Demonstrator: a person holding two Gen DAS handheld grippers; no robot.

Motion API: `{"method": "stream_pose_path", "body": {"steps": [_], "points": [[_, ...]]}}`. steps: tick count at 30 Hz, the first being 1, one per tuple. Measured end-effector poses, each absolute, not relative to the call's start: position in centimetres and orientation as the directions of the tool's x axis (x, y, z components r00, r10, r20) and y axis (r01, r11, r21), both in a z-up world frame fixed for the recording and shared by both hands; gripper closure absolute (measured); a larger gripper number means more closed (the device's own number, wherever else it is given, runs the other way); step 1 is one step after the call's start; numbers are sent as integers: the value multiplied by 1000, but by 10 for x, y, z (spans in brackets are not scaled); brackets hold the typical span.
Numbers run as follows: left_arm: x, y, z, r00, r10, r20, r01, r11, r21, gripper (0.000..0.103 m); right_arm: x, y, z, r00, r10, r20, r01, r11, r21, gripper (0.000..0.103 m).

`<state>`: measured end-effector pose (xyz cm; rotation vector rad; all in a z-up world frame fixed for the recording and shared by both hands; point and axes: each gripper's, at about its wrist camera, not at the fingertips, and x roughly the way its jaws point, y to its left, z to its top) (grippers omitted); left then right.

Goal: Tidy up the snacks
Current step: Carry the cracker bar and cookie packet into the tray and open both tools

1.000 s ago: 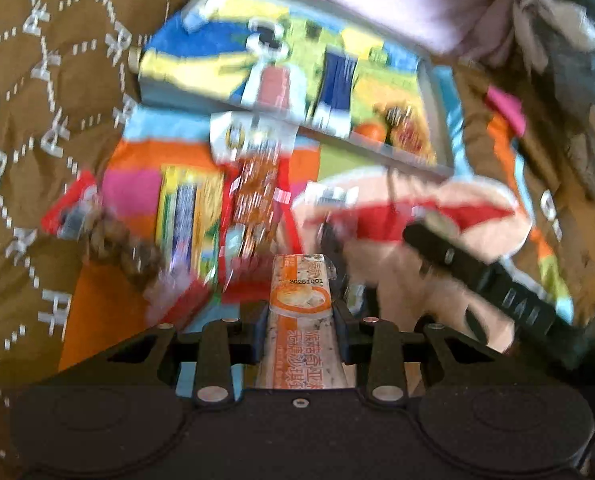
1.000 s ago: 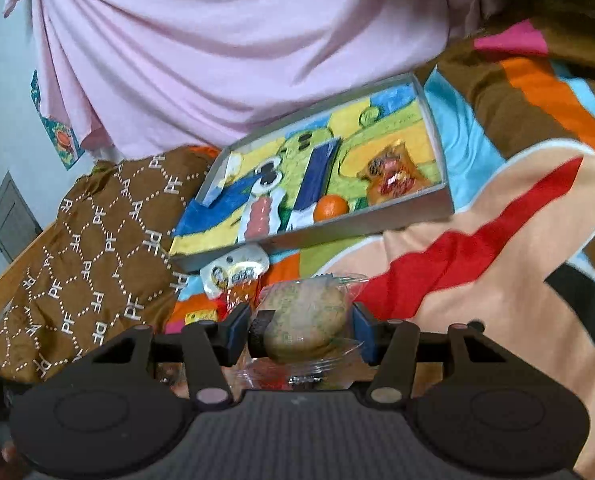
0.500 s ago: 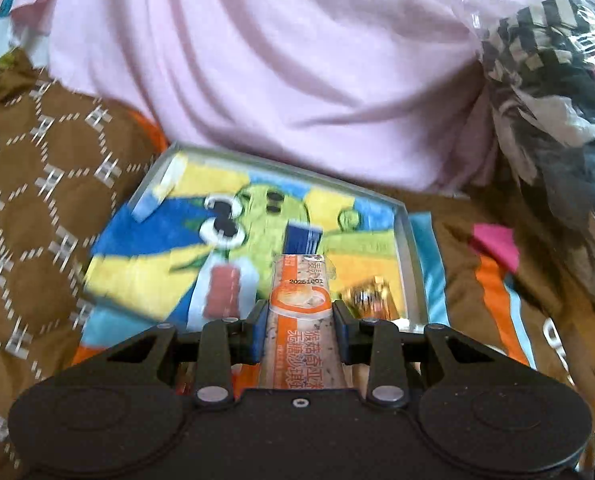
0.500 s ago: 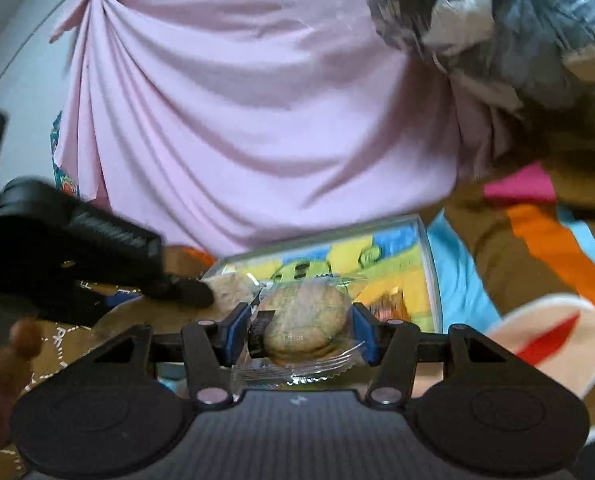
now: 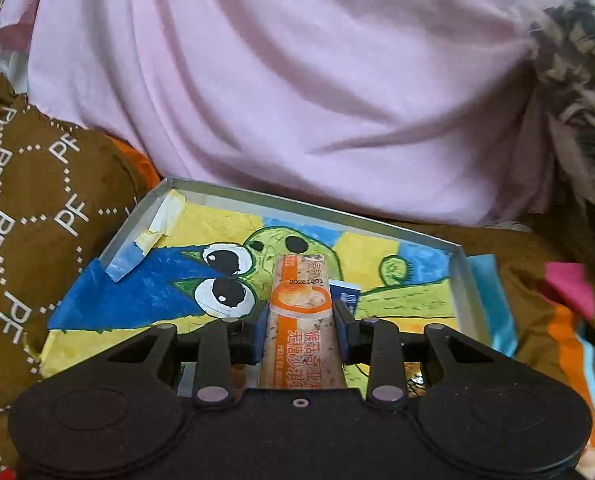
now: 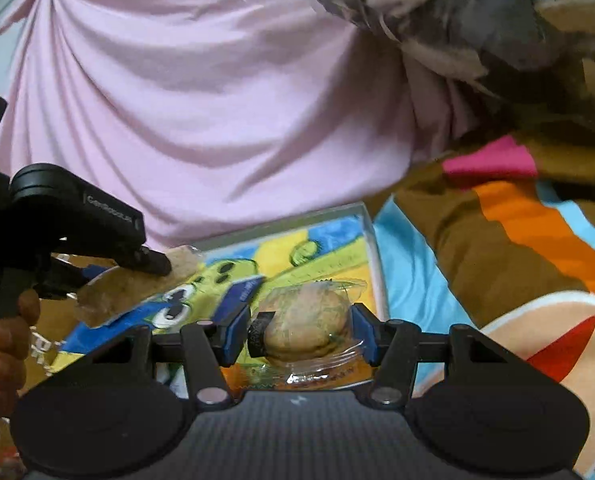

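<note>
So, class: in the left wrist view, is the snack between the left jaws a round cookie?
No, the long orange snack bar sits clamped there.

An orange and speckled snack bar wrapper (image 5: 301, 320) at lower centre of the left wrist view carries the printed number 20261001 and orange Chinese characters too partial to read. The brown cloth (image 5: 29, 216) at left repeats white letters "PF".

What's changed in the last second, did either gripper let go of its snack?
No. Both grippers swung up from the loose snacks on the blanket to the tray. The left gripper stays clamped on the orange snack bar, the right gripper on the wrapped cookie. The tray has not moved.
</note>
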<state>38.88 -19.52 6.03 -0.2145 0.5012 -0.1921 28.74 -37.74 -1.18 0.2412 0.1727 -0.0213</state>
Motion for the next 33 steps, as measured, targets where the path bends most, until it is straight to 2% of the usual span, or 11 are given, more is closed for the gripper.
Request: {"method": "stream_pose_path", "body": {"steps": [10,20,21,25,27,31,33], "points": [[411,-199,26,854,-215,-474,114,966,-232,68,305,-368,-24,983,-23,-180,52,985,163,43],[410,-207,18,852,-206,-482,133,974,-182,65,309,-364,-24,980,-5,-198,32,991,133,38],[410,-207,17,850,-204,-485,129,975,-184,63,309,-364,-23,980,-4,-199,31,991,134,36],[407,-204,17,853,-204,-481,121,973,-197,47,306,-361,-22,982,-9,-189,33,992,123,18],[405,-202,20,858,-197,-474,113,973,-200,33,305,-361,-21,982,-10,-189,34,992,124,15],[398,-194,27,871,-177,-458,92,975,-201,18,304,-361,-17,984,-22,-175,44,991,126,6],[394,-189,31,876,-160,-455,76,977,-197,6,302,-361,-14,986,-24,-168,46,991,127,0]]}}
